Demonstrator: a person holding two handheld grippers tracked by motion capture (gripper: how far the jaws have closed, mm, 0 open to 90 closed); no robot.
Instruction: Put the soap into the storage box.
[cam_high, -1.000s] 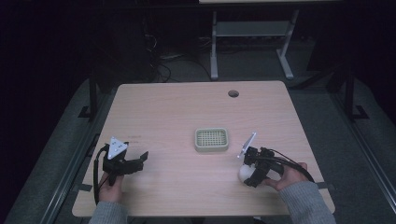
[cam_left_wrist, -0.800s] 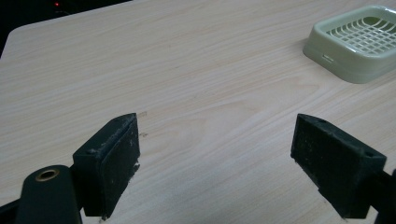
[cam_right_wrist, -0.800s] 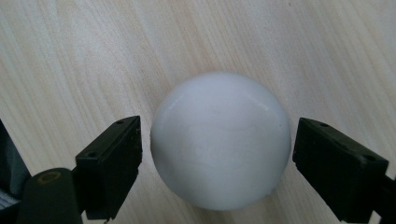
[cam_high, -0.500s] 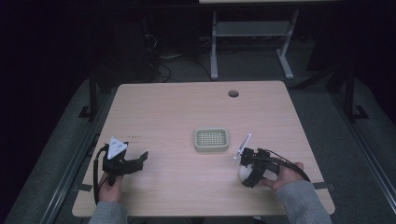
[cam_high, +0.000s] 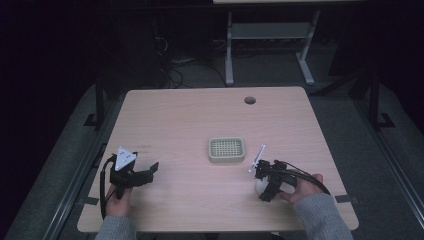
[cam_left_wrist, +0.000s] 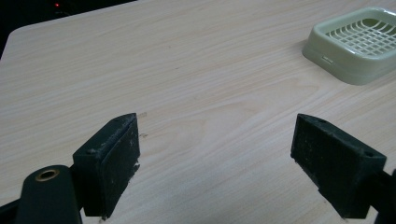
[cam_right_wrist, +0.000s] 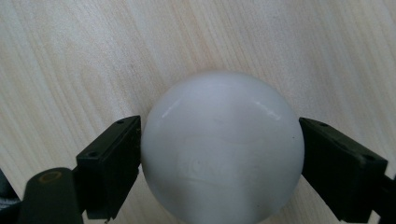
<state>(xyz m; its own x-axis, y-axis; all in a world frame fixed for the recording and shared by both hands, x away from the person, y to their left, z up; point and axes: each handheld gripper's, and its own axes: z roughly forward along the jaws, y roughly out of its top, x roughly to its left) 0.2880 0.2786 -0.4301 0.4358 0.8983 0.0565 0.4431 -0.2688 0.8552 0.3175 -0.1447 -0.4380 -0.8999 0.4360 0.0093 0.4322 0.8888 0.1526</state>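
Observation:
A white ball (cam_right_wrist: 222, 140) sits between the two black jaws of my right gripper (cam_right_wrist: 219, 156), and both pads press against its sides. From above, the ball (cam_high: 258, 185) shows just over the table near the front right, with the right gripper (cam_high: 262, 189) shut on it. A pale green slotted dish (cam_high: 226, 149) rests at the table's middle, up and to the left of the ball. My left gripper (cam_high: 149, 172) is near the front left, open, with bare wood between its jaws (cam_left_wrist: 215, 154). The dish (cam_left_wrist: 359, 44) lies ahead of it to the right.
The light wooden table (cam_high: 200, 115) has a round cable hole (cam_high: 249, 100) near its far edge. Beyond the table stand a grey metal frame (cam_high: 265, 35) and cables on a dark floor. Both forearms enter from the front edge.
My right gripper has shifted a little to the left with the white ball in it. The left gripper has stayed in place and open.

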